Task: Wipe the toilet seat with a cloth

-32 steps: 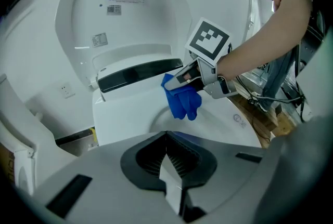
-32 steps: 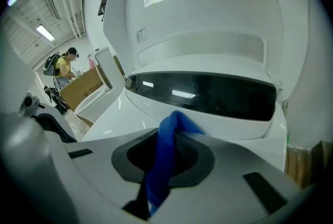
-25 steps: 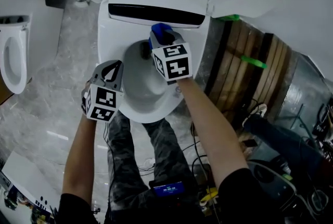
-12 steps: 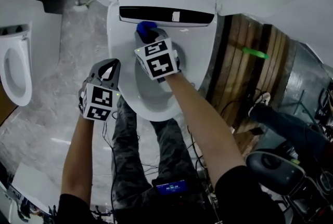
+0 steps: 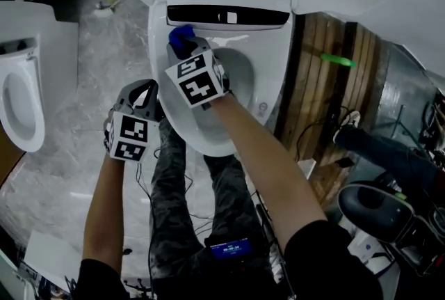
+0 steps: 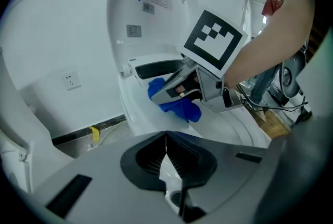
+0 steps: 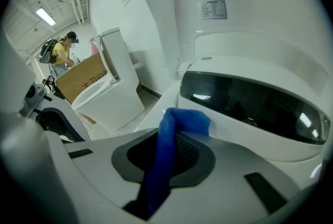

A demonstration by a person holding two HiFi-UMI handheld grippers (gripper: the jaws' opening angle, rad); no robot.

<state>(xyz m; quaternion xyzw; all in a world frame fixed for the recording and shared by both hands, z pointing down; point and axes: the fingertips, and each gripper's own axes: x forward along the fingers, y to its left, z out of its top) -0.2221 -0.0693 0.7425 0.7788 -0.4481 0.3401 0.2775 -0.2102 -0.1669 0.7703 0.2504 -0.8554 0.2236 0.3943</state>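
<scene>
Right hand-held gripper (image 7: 169, 153) pinches a fuzzy blue cloth (image 7: 182, 120) over the glossy white oval toilet seat (image 5: 270, 74); left hand-held gripper (image 6: 166, 151) closed, empty.

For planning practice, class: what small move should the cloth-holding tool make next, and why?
Probably drag the right tool, shut on the blue cloth, toward the person along the toilet seat: the cloth sits at its rear corner.

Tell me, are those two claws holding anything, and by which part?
The right gripper holds a blue cloth: a fold of it is pinched between the jaws, and a bunched end pokes past the tips. The left gripper is shut and empty.
</scene>
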